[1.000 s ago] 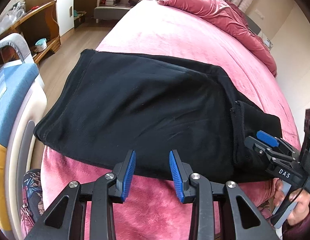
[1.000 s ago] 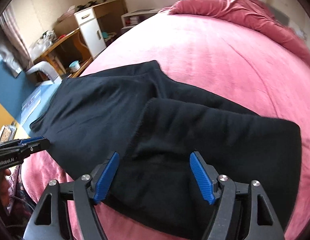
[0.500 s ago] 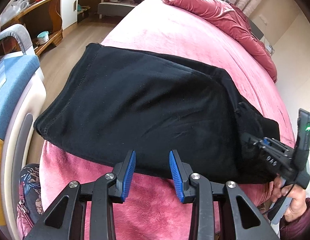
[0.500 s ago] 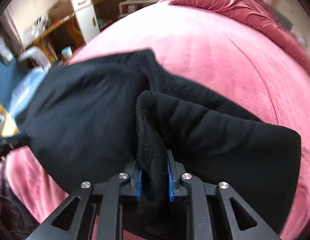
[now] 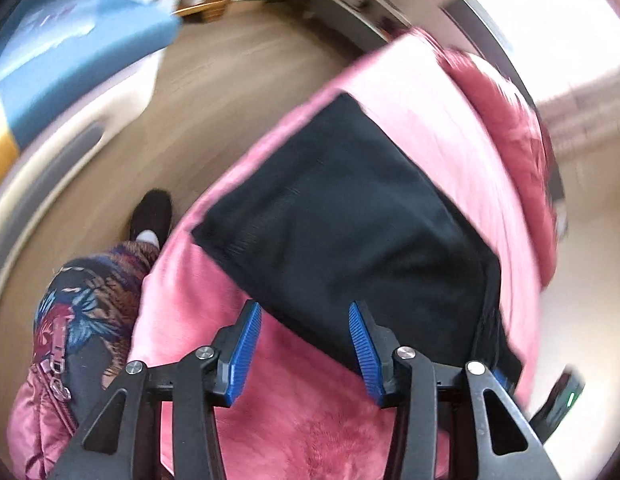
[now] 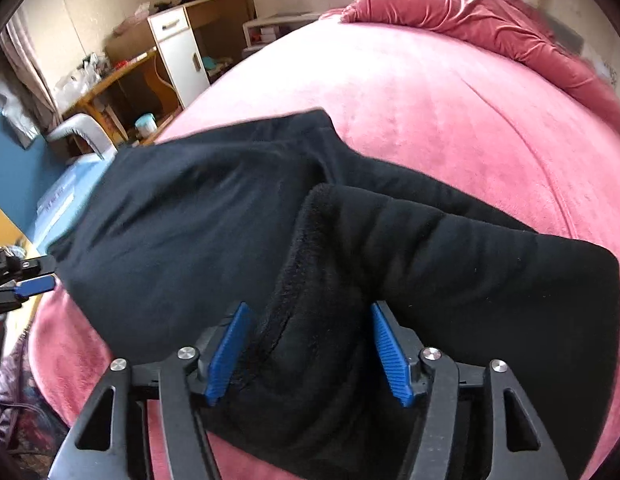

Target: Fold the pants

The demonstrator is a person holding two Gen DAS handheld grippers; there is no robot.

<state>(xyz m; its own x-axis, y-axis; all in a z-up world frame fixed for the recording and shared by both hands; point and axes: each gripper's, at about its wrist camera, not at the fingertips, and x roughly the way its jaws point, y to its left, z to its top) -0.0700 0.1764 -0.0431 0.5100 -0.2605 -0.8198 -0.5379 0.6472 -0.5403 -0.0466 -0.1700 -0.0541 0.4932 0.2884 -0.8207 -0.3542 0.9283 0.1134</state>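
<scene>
The black pants lie folded on the pink bed; they also show in the left wrist view. My right gripper is open, its blue pads either side of a raised fold of the waistband. My left gripper is open and empty, just short of the near edge of the pants, over the pink cover. The left gripper's tip shows at the left edge of the right wrist view.
A crumpled red duvet lies at the head of the bed. Left of the bed are wooden floor, a blue and white ironing board, a desk and white cabinet. My patterned trouser leg and shoe stand by the bed.
The right gripper was shut on the waistband fold half a second ago and has opened around it. The left gripper has swung left and tilted, still open; its view is blurred.
</scene>
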